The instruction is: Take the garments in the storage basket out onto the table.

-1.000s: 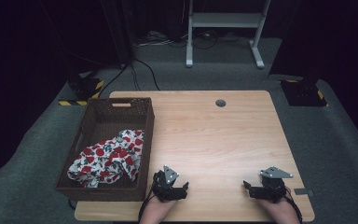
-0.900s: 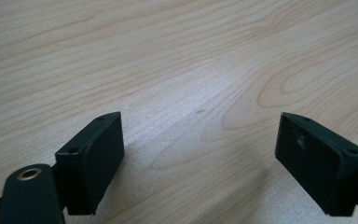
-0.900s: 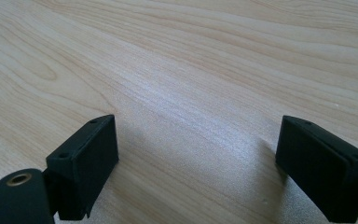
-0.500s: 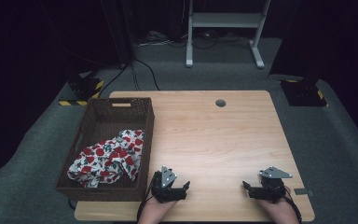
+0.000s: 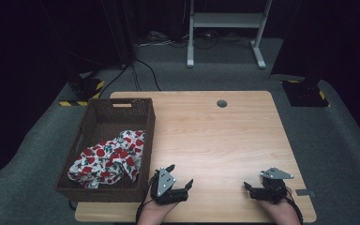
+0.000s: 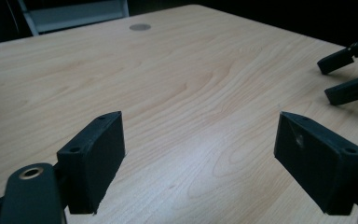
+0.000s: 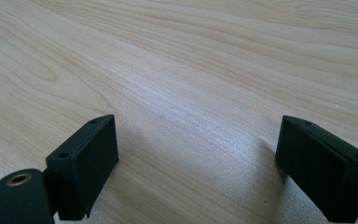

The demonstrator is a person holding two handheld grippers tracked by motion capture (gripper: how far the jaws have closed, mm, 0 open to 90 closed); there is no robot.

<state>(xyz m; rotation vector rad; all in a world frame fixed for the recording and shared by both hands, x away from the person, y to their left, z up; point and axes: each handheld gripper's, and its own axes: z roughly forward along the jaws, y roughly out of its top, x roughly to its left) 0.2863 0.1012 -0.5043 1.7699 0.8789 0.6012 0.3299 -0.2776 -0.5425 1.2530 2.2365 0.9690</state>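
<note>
Cloth (image 5: 108,158): white with red flowers, crumpled in the near half of the basket, heaped toward the right wall; one fold riding up against that wall.
Long axis of cloth: roughly from near-left to far-right across the basket floor, though too bunched to read exactly.
Basket (image 5: 122,104): dark brown wicker, at the table's left edge, far half bare.
Direction from left gripper (image 5: 180,176): cloth to the left and slightly farther away, over the basket's right wall; just beside that wall, not touching it.
Left gripper state: jaws spread wide, nothing between them; pointing right and forward across bare wood, away from the cloth, as seen in the left gripper view (image 6: 200,163).
Right gripper (image 5: 249,188): near the table's right front, well apart from the basket; jaws wide open and empty (image 7: 196,168), resting low over the table (image 5: 206,136).
Nearer hand: left, plainly.
Likely next move: swing of the left gripper leftward and over the wall, then down onto the raised fold.
</note>
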